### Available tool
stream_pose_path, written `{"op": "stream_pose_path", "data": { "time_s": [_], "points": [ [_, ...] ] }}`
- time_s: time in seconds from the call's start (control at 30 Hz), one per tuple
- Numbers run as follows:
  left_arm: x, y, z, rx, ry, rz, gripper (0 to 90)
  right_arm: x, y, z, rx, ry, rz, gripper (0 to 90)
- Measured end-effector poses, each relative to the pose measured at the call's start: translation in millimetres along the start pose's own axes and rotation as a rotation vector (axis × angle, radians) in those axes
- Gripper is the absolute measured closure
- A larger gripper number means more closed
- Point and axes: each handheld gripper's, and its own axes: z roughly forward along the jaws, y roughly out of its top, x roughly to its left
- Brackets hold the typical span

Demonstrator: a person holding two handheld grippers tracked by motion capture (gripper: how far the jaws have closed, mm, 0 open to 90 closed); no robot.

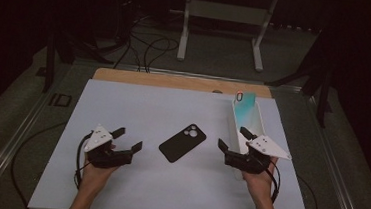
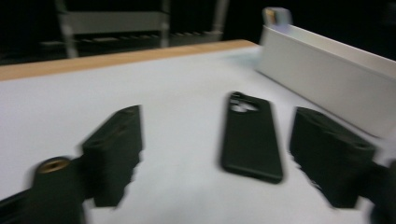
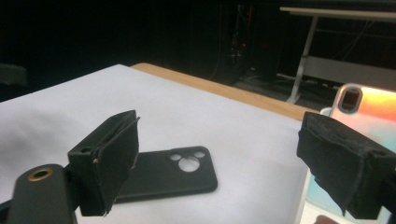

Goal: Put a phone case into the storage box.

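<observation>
Phone case (image 1: pixel 182 142), black and flat, lies camera-cutout end up toward one o'clock near the middle of the white desk (image 1: pixel 138 111), touched by nothing. In your left gripper view the phone case (image 2: pixel 252 137) sits ahead between the two black jaws but well beyond their tips, with its cutouts at the far end. In your right gripper view the phone case (image 3: pixel 173 175) lies low and to the left, partly behind the left-hand jaw.

Your left tongs (image 1: pixel 129 137) sit at nine o'clock from the case, near it but apart, pointing toward three o'clock. Their jaws stand spread with only bare desk between them.

Your right tongs (image 1: pixel 234 138) sit at three o'clock from the case, pointing toward eleven o'clock. Their jaws are spread too, pinching nothing. One jaw reaches over the long white tray (image 1: pixel 246 120), which runs from your right hand (image 1: pixel 258 178) away toward twelve o'clock along the right side of the desk. A phone (image 1: pixel 244 103) with a pale teal back and an orange top end leans in the far end of that tray. In your right gripper view the phone (image 3: pixel 369 105) stands at two o'clock, just behind the right-hand jaw.

Your left hand (image 1: pixel 95 175) enters from six o'clock.
</observation>
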Motion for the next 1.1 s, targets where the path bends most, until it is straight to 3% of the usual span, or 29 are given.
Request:
{"op": "stream_pose_path", "data": {
  "time_s": [0.07,0.2,0.4,0.73,1.0,1.1],
  "points": [
    [6.5,-3.1,-5.7,0.002,0.035,0.008,12.9,0.0,-1.2,-1.2,0.002,-0.006,-0.006,10.5],
    [12.7,-8.7,-12.4,-0.004,0.051,0.024,1.3,-0.6,-2.3,-6.6,0.004,-0.006,-0.014,10.2],
    [18.0,-8.0,-21.4,-0.051,0.074,0.006,0.6,0.1,-8.2,-16.9,-0.01,-0.008,-0.023,10.2],
    [18.7,-7.8,-24.3,-0.03,0.097,0.003,0.4,-4.2,-22.2,-26.8,-0.009,-0.025,-0.003,10.2],
    [12.2,1.0,-5.0,0.098,0.071,-0.007,0.7,-3.5,-23.0,-24.5,0.0,-0.024,-0.006,10.2],
    [5.8,6.2,7.2,0.158,0.051,0.012,0.6,-5.1,-22.5,-25.8,-0.005,-0.027,-0.001,10.2]
  ]
}}
